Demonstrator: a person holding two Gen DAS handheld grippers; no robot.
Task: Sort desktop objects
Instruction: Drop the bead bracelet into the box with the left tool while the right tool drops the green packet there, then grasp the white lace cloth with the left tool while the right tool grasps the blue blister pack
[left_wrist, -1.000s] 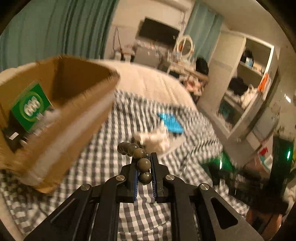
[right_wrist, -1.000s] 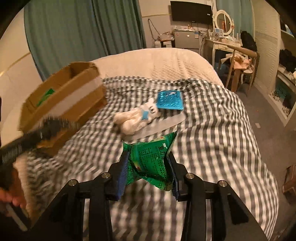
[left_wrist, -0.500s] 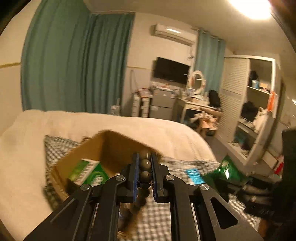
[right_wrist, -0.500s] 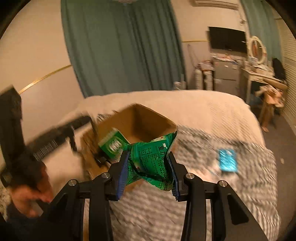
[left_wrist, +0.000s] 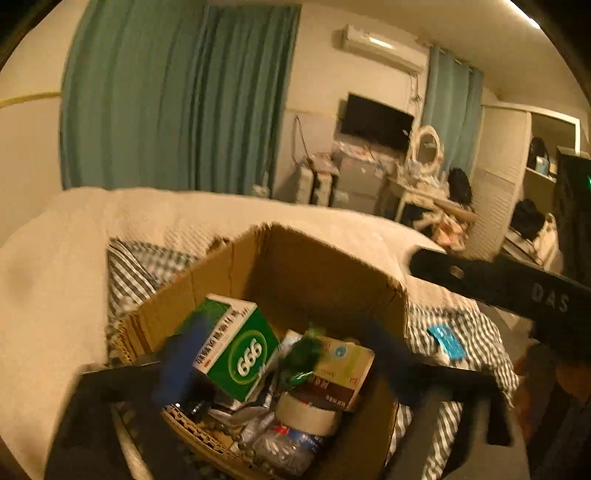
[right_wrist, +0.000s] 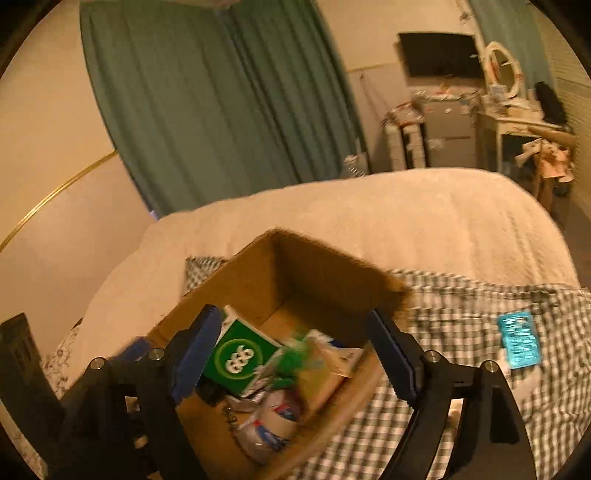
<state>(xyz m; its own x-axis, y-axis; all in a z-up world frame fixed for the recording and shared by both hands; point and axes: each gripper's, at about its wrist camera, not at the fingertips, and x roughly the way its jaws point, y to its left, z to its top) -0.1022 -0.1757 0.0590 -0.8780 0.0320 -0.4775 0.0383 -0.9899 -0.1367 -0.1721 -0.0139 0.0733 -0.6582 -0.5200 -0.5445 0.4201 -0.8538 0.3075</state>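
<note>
Both drops are in! Half a second ago my left gripper (left_wrist: 284, 365) was pinching the string of dark round beads and my right gripper (right_wrist: 295, 354) was clamped on the crinkly green foil packet (right_wrist: 291, 360); now both sets of fingers are spread wide over the open brown corrugated cardboard box (right_wrist: 325, 266) on the bed, holding nothing. The packet is a green blur sitting among the box contents, shiny and crumpled. Beads I think I catch low in the box, small glossy spheres, but it's blurred, so I won't swear to it. Alongside: a rigid green-and-white carton printed 666 (left_wrist: 236, 350), a roll of pale tape (left_wrist: 306, 415), a flat paperboard box (left_wrist: 340, 369). So two more items are sorted. Left out on the soft gingham bedspread (right_wrist: 461, 302): a flat blue blister-like pack (right_wrist: 519, 343), next candidate I reckon
</note>
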